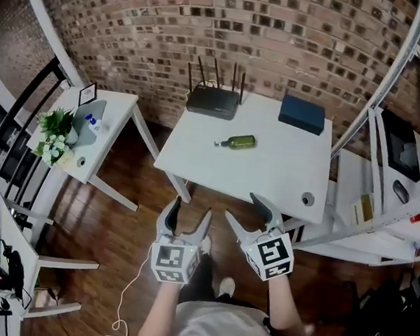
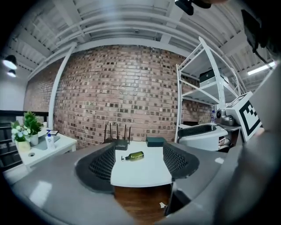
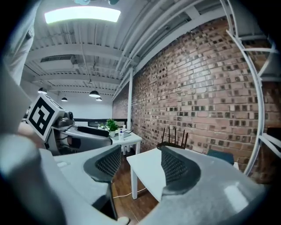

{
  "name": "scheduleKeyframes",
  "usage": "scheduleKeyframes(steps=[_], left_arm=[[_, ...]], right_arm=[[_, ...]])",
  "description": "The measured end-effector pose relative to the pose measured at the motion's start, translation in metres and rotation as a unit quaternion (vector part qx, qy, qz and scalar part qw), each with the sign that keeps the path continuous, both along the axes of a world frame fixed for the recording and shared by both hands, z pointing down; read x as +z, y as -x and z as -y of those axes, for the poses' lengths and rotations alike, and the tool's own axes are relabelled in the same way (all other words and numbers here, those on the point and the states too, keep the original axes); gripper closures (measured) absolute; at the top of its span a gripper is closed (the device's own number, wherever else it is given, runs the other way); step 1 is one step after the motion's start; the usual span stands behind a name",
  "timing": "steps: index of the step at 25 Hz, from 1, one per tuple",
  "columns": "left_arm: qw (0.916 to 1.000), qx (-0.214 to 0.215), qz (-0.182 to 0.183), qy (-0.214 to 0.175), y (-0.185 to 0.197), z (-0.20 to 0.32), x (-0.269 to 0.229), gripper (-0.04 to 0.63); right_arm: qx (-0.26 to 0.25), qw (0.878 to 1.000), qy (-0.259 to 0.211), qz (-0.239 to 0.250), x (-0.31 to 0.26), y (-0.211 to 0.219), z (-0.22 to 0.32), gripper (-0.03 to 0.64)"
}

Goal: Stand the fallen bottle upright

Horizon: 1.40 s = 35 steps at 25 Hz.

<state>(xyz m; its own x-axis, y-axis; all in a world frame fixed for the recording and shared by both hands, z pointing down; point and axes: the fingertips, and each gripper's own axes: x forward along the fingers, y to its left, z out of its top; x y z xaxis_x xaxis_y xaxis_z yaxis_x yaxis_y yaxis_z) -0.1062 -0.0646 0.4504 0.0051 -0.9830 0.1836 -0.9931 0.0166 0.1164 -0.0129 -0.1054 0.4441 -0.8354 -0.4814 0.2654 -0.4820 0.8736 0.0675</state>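
A dark green bottle [image 1: 238, 141] lies on its side on the white table [image 1: 268, 180], near the table's middle, neck pointing left. Both grippers hover over the wood floor in front of the table's near edge, well short of the bottle. My left gripper [image 1: 191, 207] is open with nothing between its jaws; in the left gripper view the bottle [image 2: 134, 155] shows far off between them. My right gripper [image 1: 242, 207] is open and holds nothing too. The right gripper view shows the table [image 3: 147, 169] but not the bottle.
A black router [image 1: 213, 99] with antennas and a dark blue box [image 1: 302, 113] sit at the table's back edge by the brick wall. A small side table [image 1: 116, 103] with a plant [image 1: 56, 134] stands left. White shelving [image 1: 386, 180] stands right.
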Motion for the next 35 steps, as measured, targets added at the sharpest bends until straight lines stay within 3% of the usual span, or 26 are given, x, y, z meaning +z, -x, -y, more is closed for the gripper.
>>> scheduleKeyframes(steps=[7, 13, 16, 18, 23, 30, 32, 35], left_arm=[[0.9997, 0.017, -0.013, 0.010, 0.086, 0.111, 0.030, 0.238], [0.9974, 0.025, -0.053, 0.041, 0.139, 0.183, 0.075, 0.239], [0.9960, 0.014, -0.062, 0.063, 0.150, 0.204, 0.110, 0.250], [0.9956, 0.005, -0.059, 0.073, 0.157, 0.216, 0.132, 0.250], [0.9913, -0.015, -0.070, 0.111, 0.163, 0.240, 0.171, 0.260], [0.9859, -0.026, -0.079, 0.145, 0.162, 0.254, 0.199, 0.261], [0.9843, -0.031, -0.082, 0.153, 0.164, 0.252, 0.203, 0.262], [0.9834, -0.037, -0.081, 0.158, 0.168, 0.248, 0.204, 0.264]], right_arm=[[-0.015, 0.997, 0.011, -0.073, 0.045, 0.095, 0.118, 0.345], [-0.011, 0.990, 0.070, -0.123, 0.105, 0.150, 0.184, 0.345], [-0.001, 0.984, 0.106, -0.144, 0.146, 0.162, 0.210, 0.355], [0.008, 0.980, 0.135, -0.143, 0.173, 0.169, 0.228, 0.421], [0.023, 0.971, 0.183, -0.155, 0.236, 0.182, 0.268, 0.428], [0.020, 0.967, 0.191, -0.164, 0.274, 0.197, 0.286, 0.521], [0.013, 0.968, 0.187, -0.165, 0.274, 0.200, 0.288, 0.581], [0.013, 0.966, 0.192, -0.170, 0.273, 0.199, 0.288, 0.585]])
